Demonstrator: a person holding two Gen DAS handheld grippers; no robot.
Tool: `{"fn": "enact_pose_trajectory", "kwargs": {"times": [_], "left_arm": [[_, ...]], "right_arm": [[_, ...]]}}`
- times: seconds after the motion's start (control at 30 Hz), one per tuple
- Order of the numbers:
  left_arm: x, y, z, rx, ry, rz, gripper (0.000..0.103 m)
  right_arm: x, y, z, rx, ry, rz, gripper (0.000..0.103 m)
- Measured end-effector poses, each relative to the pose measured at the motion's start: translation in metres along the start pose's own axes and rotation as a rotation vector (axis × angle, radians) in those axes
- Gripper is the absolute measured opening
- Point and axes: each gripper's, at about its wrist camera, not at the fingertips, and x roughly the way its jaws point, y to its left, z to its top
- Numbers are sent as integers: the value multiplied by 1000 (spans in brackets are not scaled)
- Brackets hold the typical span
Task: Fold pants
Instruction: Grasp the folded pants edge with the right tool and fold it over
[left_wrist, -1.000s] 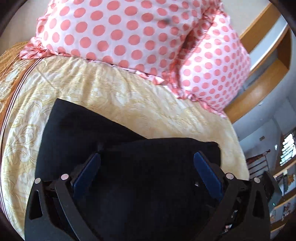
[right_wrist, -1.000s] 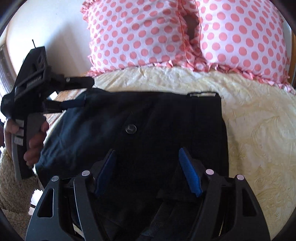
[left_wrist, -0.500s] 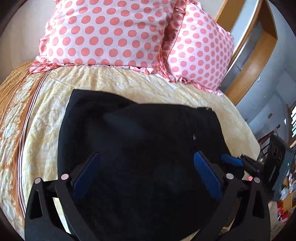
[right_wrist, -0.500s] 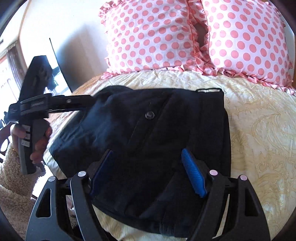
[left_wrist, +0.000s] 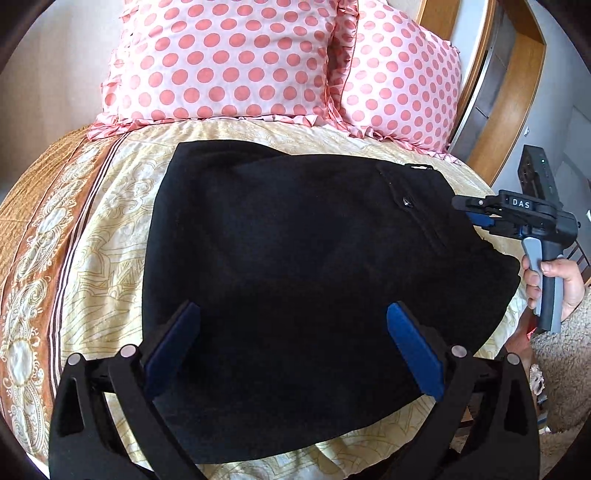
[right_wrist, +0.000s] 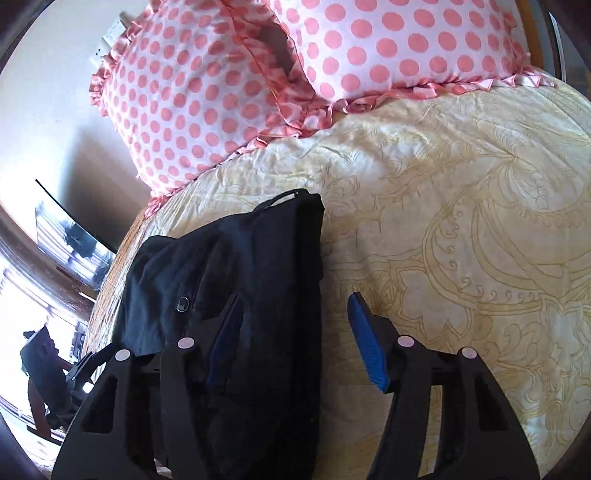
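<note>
Folded black fabric pants (left_wrist: 314, 280) lay on the yellow patterned bed (left_wrist: 92, 258), beneath the left gripper (left_wrist: 293, 328), fingers spread, empty. Right gripper (right_wrist: 295, 332) gaped too, pants' edge at its nine o'clock; only the left view showed the right hand (left_wrist: 554, 284).

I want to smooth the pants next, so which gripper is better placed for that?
Left, probably. The left gripper hangs open over the middle of the pants; the right gripper straddles their edge.
</note>
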Motion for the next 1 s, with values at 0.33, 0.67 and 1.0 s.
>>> {"fn": "enact_pose_trajectory", "kwargs": {"times": [0.33,0.67,1.0], "left_arm": [[-1,-2,-4,22,-9,5,101],[1,-4,-4,30,-28,27,101],[-20,78,43,-248,-54,-48,100]], "right_arm": [[13,17,-12,-113,8,4,38],[0,39,-21,-242,-78,-12,18],[6,28,-21,-193,-67,18,17]]}}
